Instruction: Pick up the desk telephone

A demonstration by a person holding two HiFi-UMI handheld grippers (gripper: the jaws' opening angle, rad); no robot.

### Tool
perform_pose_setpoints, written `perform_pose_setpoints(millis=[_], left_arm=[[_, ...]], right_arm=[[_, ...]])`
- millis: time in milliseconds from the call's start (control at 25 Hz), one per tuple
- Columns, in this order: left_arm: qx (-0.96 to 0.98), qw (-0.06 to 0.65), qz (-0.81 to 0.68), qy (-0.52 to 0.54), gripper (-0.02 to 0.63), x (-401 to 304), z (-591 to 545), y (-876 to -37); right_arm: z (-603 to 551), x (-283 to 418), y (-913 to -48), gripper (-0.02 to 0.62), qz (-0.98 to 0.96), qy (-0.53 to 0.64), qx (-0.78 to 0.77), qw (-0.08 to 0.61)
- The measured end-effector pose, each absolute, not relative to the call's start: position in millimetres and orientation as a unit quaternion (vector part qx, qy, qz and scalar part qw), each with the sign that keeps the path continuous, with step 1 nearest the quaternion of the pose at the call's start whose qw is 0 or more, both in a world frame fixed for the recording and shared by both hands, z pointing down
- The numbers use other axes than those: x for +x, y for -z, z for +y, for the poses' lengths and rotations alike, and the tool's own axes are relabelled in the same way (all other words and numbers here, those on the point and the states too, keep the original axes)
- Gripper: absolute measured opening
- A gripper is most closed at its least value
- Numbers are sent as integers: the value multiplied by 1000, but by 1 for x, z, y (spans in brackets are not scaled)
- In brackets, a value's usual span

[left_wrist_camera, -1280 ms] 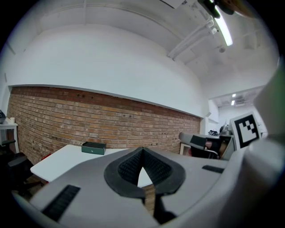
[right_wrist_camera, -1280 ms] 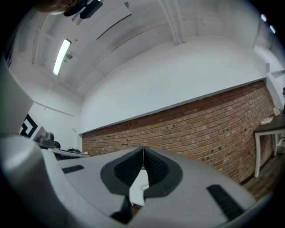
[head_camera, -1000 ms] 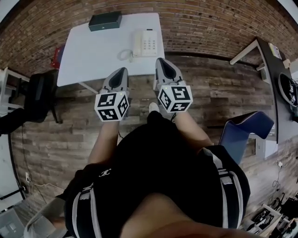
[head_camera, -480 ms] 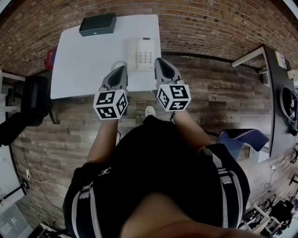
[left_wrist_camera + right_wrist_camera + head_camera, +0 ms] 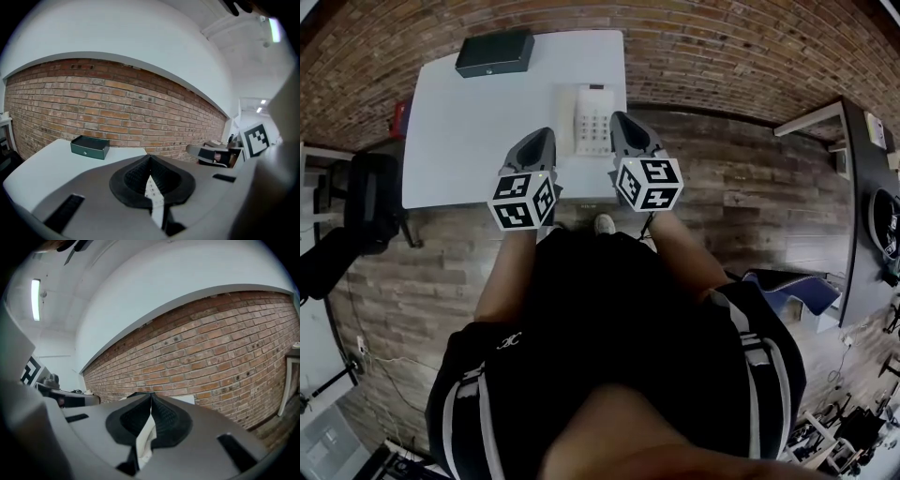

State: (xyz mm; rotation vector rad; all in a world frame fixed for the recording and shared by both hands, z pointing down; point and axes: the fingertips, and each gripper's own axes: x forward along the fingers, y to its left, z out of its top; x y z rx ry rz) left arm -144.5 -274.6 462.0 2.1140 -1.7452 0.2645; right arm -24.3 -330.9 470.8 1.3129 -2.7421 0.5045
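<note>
The white desk telephone (image 5: 592,120) lies on the right part of a white table (image 5: 478,141), keypad up. My left gripper (image 5: 546,136) hangs over the table's near edge just left of the phone, jaws shut and holding nothing. On the phone's right side my right gripper (image 5: 620,118) is also shut and empty. In the left gripper view a strip of the telephone keypad (image 5: 152,187) shows below the closed left gripper (image 5: 150,159). The right gripper view shows a white sliver of the telephone (image 5: 146,437) below the closed right gripper (image 5: 151,397).
A dark green box (image 5: 494,52) sits at the table's far left corner against the brick wall; the box (image 5: 90,146) also shows in the left gripper view. A black chair (image 5: 367,202) stands left of the table, a blue chair (image 5: 792,286) and a dark desk (image 5: 874,178) to the right.
Both grippers have come forward from over the floor to the table's near edge and now flank the phone. Their jaws stayed shut.
</note>
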Motion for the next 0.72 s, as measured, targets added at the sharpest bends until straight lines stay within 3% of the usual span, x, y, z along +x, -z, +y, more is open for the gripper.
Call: perform_pose_setpoints(millis=[720], left_arm=[[768, 330, -534, -125, 4, -178, -352, -559]], right_arm=[[-404, -38, -560, 9, -845, -237, 464, 117]])
